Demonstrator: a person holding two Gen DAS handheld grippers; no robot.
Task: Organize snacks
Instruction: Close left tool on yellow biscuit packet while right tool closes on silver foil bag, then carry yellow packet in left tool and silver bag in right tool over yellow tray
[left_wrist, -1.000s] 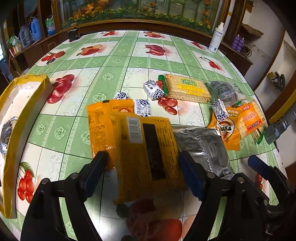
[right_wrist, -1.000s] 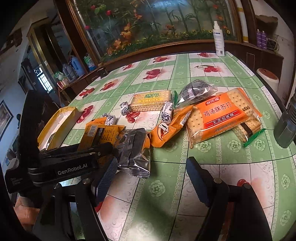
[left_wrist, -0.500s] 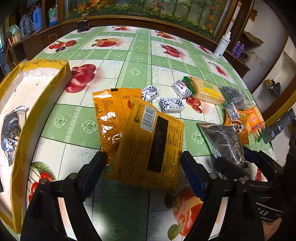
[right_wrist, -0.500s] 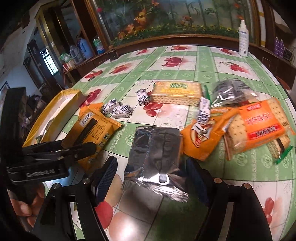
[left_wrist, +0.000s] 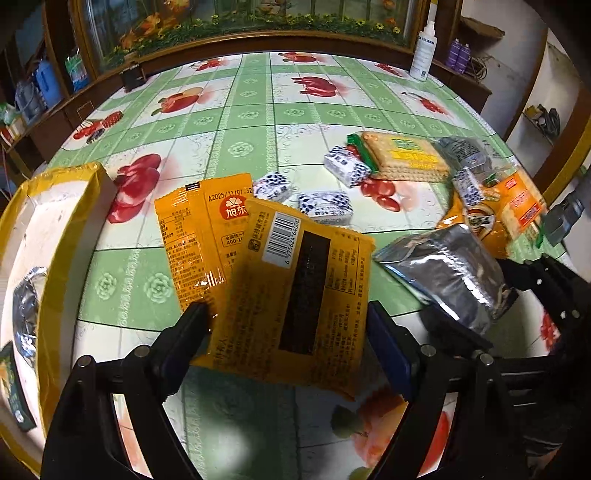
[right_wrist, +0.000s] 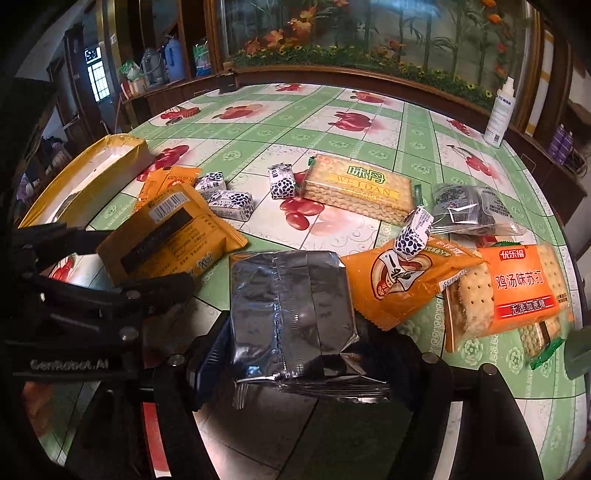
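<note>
A yellow packet (left_wrist: 303, 288) with a barcode sits between the fingers of my left gripper (left_wrist: 284, 317). Both pads touch its side edges and it hangs over a second orange packet (left_wrist: 192, 236); the jaws are easing wider. The right wrist view shows the same yellow packet (right_wrist: 170, 236) at the left. My right gripper (right_wrist: 303, 332) has a silver foil packet (right_wrist: 291, 306) between its jaws, which are closing on its sides. The packet hides the right finger. From the left wrist, this silver packet (left_wrist: 443, 273) appears at the right.
A yellow-rimmed box (left_wrist: 55, 258) with a foil packet inside stands at the left. Beyond lie speckled candies (left_wrist: 325, 206), a cracker pack (right_wrist: 358, 184), an orange snack bag (right_wrist: 402, 280), an orange cracker pack (right_wrist: 517, 291) and a grey bag (right_wrist: 465, 210). A spray bottle (right_wrist: 500, 110) stands far right.
The right gripper moved in over the silver packet and narrowed around it. The left gripper rolled and shifted towards the box, with the yellow packet staying between its fingers.
</note>
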